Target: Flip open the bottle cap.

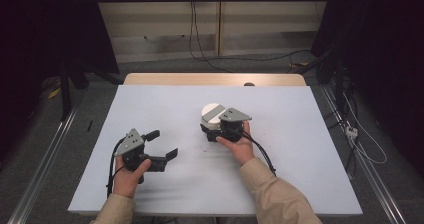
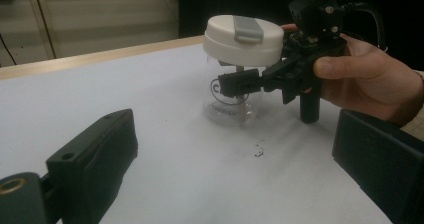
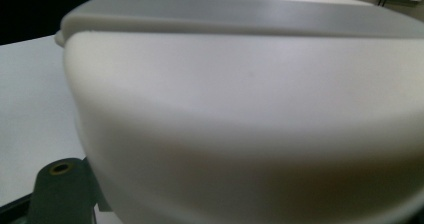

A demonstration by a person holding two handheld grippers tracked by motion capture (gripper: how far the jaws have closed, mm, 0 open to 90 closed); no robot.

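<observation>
Near the desk's [image 1: 150, 194] middle stands a clear glass jar [image 2: 232, 106] with white plastic lid [image 2: 243, 40] — rigid, slippery, breakable. Right gripper [image 2: 240, 83] clamps its body under the lid; left gripper [image 1: 162, 145] gapes empty.

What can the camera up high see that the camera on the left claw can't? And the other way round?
High view: the left claw from above, open, both beige sleeves and cables on the floor. Left gripper view: the jar with its clear glass and dark print, and the right claw shut on it below the lid. Both: the white lid with its grey flap, the hand holding the right claw, the white table.
</observation>
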